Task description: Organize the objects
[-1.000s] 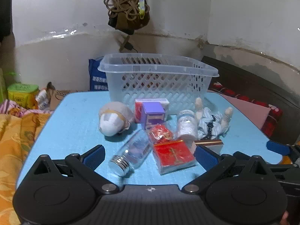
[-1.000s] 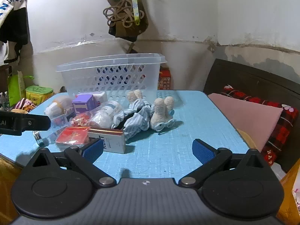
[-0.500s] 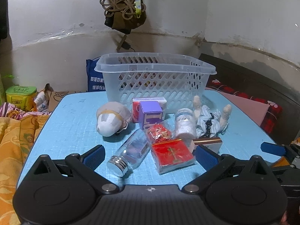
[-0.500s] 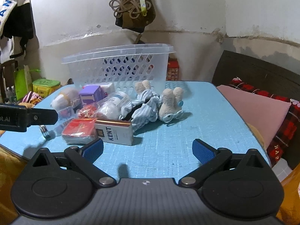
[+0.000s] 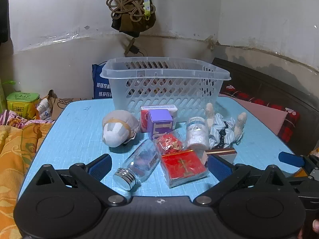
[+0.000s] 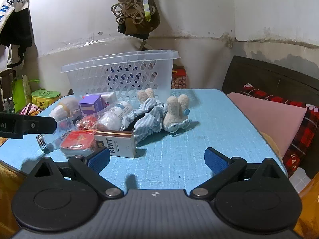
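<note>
We hold both tools spread wide and empty: the left hand-held gripper (image 5: 158,164) frames the glass jar (image 5: 139,163) and red packet (image 5: 182,166), nearest to it; the right hand-held gripper (image 6: 157,158) sits just short of the KENT box (image 6: 117,143). The jar lies on its side, so we judge a nudge could roll it off the blue surface (image 5: 79,131). Crowded things touch, and closing on one may drag its neighbours. Farther back lie the purple box (image 5: 160,124), the striped plush toy (image 6: 157,112), and last the basket (image 5: 165,83), with nothing visibly inside.
</note>
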The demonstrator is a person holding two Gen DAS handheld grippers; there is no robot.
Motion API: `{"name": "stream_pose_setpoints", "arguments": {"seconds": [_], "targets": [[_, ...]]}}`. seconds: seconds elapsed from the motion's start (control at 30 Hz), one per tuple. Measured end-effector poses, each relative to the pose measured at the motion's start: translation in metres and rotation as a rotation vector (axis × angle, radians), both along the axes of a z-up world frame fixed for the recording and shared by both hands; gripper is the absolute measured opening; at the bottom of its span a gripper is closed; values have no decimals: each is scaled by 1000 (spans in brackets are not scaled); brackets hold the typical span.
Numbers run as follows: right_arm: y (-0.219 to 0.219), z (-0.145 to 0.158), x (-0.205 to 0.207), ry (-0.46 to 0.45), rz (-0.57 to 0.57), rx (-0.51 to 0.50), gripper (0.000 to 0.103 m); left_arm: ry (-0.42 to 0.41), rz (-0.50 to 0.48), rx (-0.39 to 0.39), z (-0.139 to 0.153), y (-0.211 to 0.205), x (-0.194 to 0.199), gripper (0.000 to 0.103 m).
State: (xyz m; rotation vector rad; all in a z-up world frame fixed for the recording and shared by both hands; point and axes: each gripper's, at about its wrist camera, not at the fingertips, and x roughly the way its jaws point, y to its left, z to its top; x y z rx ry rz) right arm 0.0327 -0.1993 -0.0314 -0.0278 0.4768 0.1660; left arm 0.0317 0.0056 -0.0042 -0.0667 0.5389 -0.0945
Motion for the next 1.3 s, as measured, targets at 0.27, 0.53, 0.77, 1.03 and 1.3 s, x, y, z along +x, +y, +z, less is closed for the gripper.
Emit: {"name": "stream_pose_setpoints", "arguments": {"seconds": [0.27, 0.53, 0.77, 1.03, 1.3], "targets": [[-3, 0, -1, 1, 5, 31, 103, -1, 4, 10, 0, -1, 1, 103], [-1, 2, -3, -30, 23, 23, 103, -3, 7, 19, -1, -1, 2, 103], [0, 1, -1, -27, 24, 17, 103, -6, 3, 25, -1, 0, 3, 103], [1, 0, 5, -38, 76, 53, 103, -51, -4, 16, 11, 5, 5, 99], [-19, 20, 19, -113, 49, 105, 103, -187, -34, 49, 82, 32, 20, 99]]}}
